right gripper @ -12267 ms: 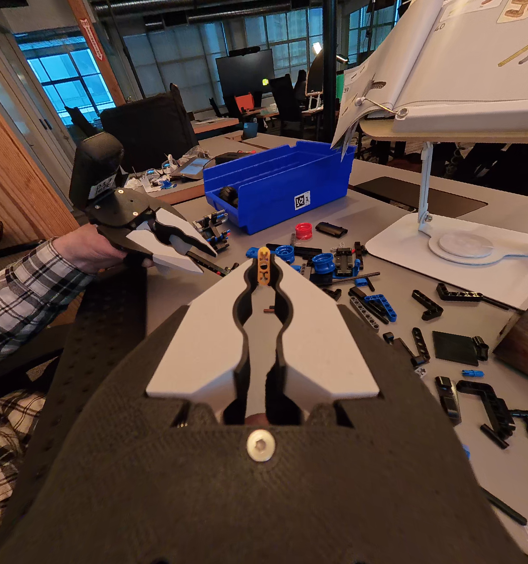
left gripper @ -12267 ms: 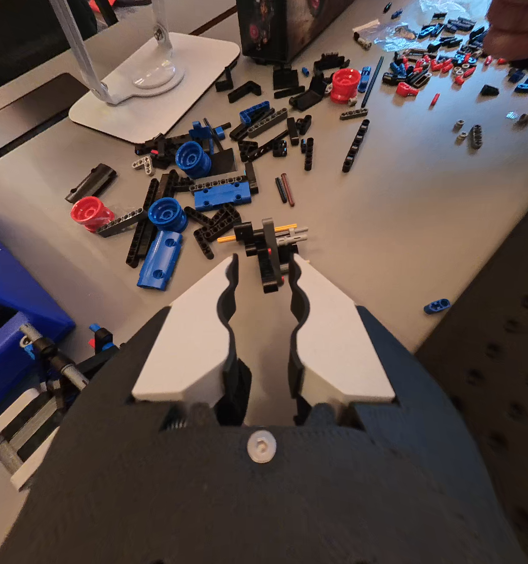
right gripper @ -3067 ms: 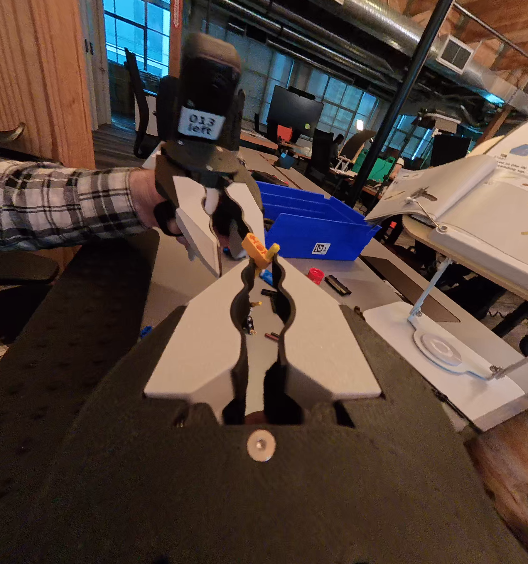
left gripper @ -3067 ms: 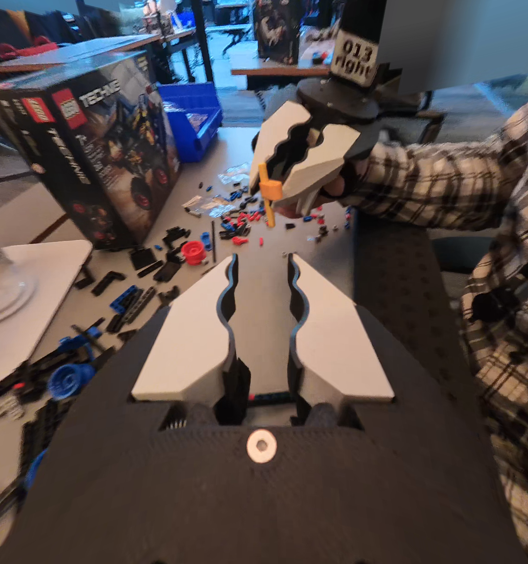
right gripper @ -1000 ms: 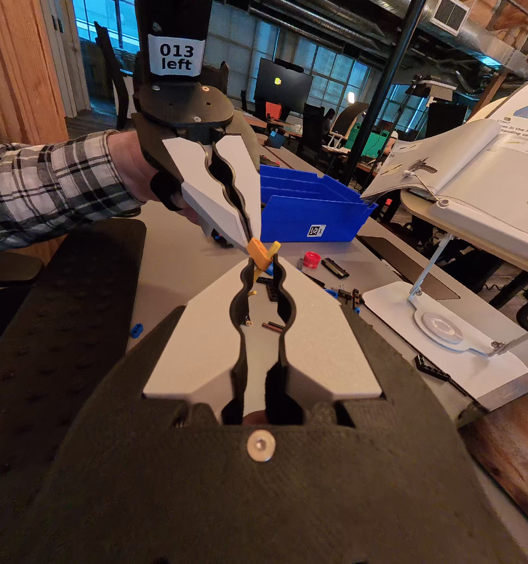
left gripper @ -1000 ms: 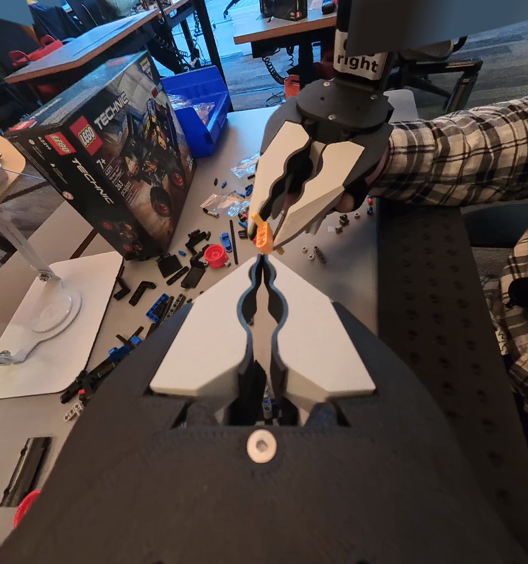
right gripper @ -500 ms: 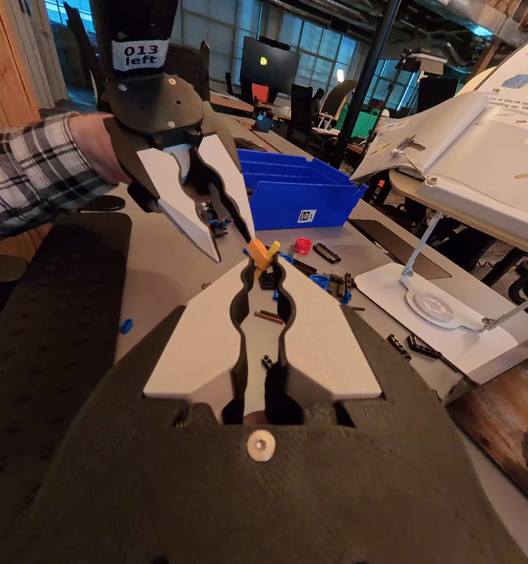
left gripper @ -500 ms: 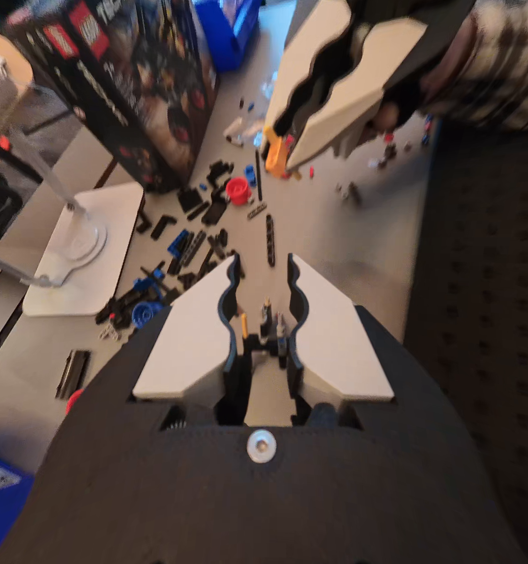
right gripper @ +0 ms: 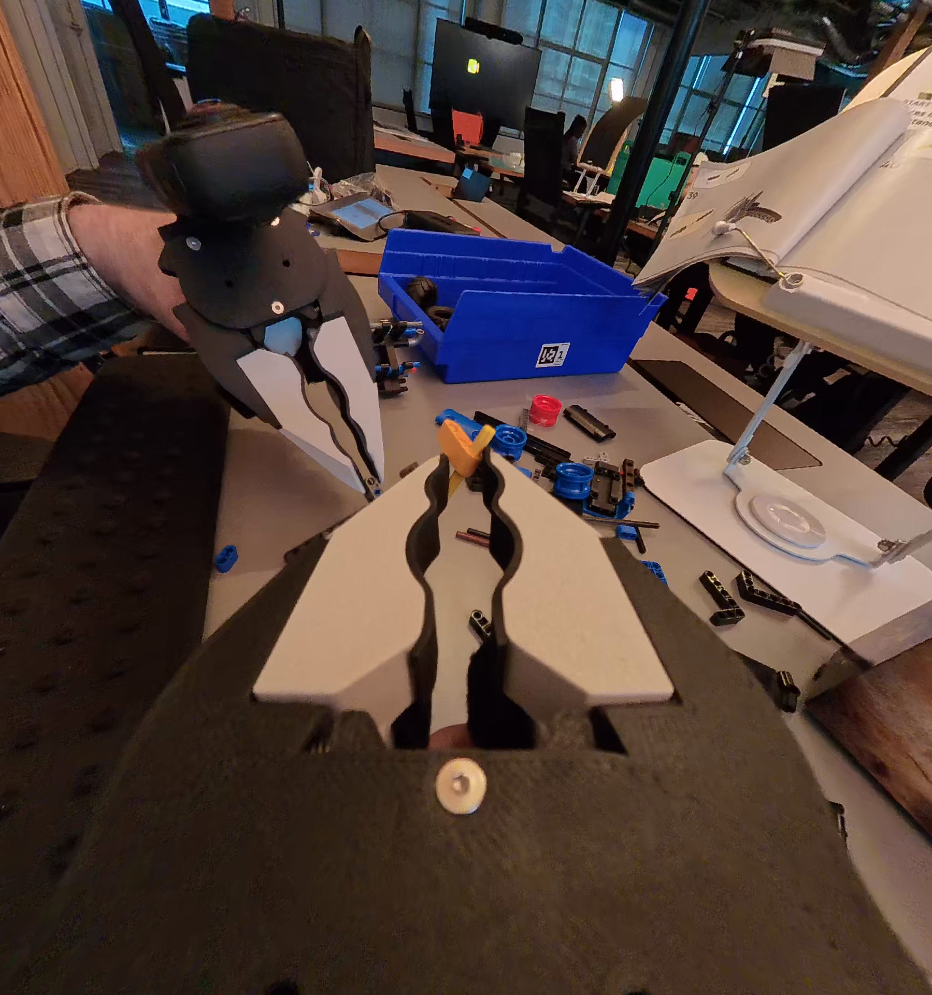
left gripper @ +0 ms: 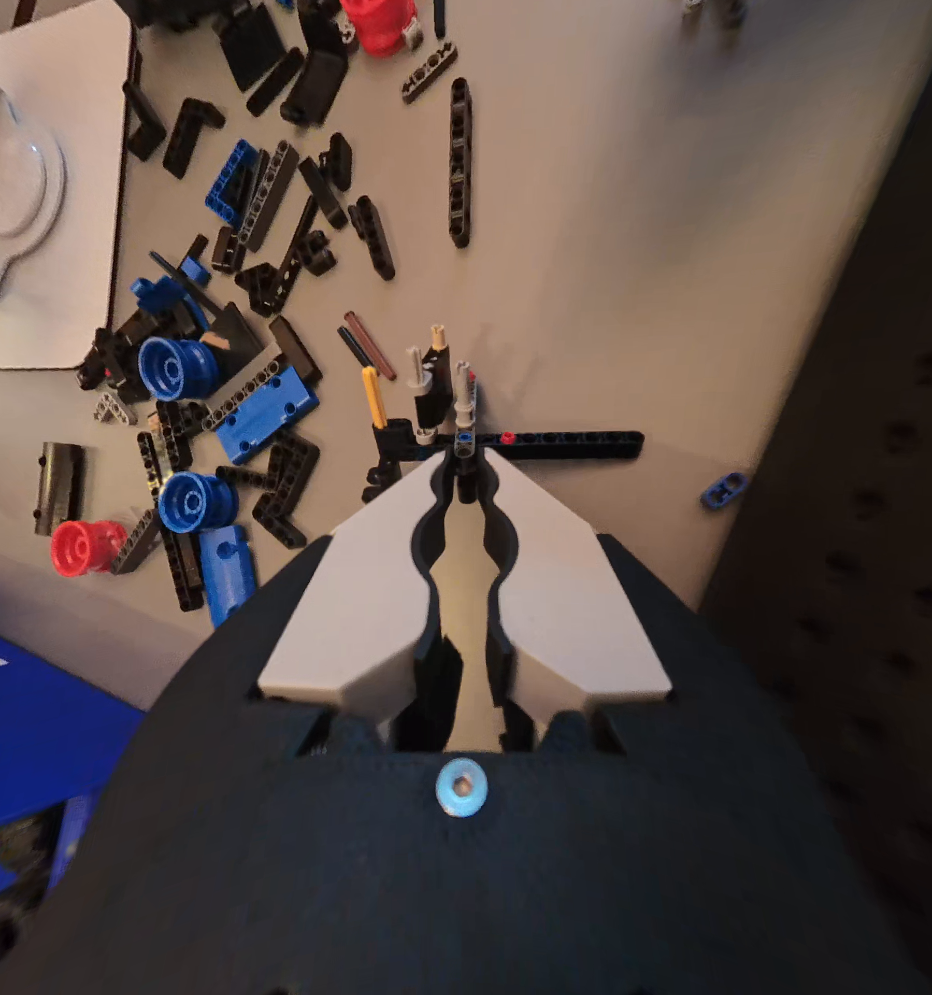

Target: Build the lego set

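**Both tools closed on Lego parts above the bench**

A small Lego sub-assembly (left gripper: 442, 425) was seen on the grey bench (left gripper: 587, 242): a long black beam lying crosswise, with a black block, a yellow axle and several grey and tan pins standing up from it. Loose black, blue and red pieces (left gripper: 227, 377) were scattered to its left, beside a white stand base (left gripper: 49, 215). A blue bin (right gripper: 506, 312) stood farther back on the bench.

The left tool (left gripper: 463, 468) was narrowed to a slim gap, its tips closed on the grey-and-black middle part of the sub-assembly, the beam reaching out past both tips. In the right wrist view, the same tool (right gripper: 369, 484) was seen angled down to the bench.

The right tool (right gripper: 466, 463) was nearly closed, an orange connector with a yellow axle (right gripper: 463, 444) pinched at its tips, held above the bench and just right of the left tool's tips.
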Demonstrator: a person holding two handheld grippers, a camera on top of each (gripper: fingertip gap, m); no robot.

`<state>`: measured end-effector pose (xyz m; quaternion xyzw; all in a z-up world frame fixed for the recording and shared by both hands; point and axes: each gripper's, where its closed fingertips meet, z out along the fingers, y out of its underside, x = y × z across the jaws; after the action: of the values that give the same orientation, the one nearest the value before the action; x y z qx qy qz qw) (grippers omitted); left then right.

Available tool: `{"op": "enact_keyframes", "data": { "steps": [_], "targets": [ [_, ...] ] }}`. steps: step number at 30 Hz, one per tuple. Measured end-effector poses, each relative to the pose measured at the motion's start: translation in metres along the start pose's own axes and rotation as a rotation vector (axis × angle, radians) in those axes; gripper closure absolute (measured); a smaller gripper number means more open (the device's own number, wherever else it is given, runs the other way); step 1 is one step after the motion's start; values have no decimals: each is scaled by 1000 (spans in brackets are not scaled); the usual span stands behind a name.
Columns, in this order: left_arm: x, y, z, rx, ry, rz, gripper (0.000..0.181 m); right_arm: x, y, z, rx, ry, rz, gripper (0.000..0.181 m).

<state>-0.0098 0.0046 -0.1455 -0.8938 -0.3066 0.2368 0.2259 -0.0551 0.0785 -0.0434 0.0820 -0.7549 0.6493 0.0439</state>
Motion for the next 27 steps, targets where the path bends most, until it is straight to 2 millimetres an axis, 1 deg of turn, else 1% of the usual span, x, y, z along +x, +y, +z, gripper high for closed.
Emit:
{"op": "enact_keyframes", "data": {
  "steps": [10, 17, 19, 21, 27],
  "targets": [
    [2, 8, -6, 123, -5, -115, 175, -1, 1, 1, -4, -7, 6, 171],
    [-5, 7, -6, 185, -68, -127, 175, 1, 3, 1, -7, -5, 21, 171],
    [-8, 0, -6, 231, -81, -153, 175, 3, 4, 1, -13, -2, 31, 171],
    [-16, -9, -10, 290, -117, -185, 175, 4, 6, 0, -15, -7, 55, 172],
    [-38, -42, -27, 474, -249, -230, 175, 10, 7, -1, -4, -19, 164, 171]
  ]
}}
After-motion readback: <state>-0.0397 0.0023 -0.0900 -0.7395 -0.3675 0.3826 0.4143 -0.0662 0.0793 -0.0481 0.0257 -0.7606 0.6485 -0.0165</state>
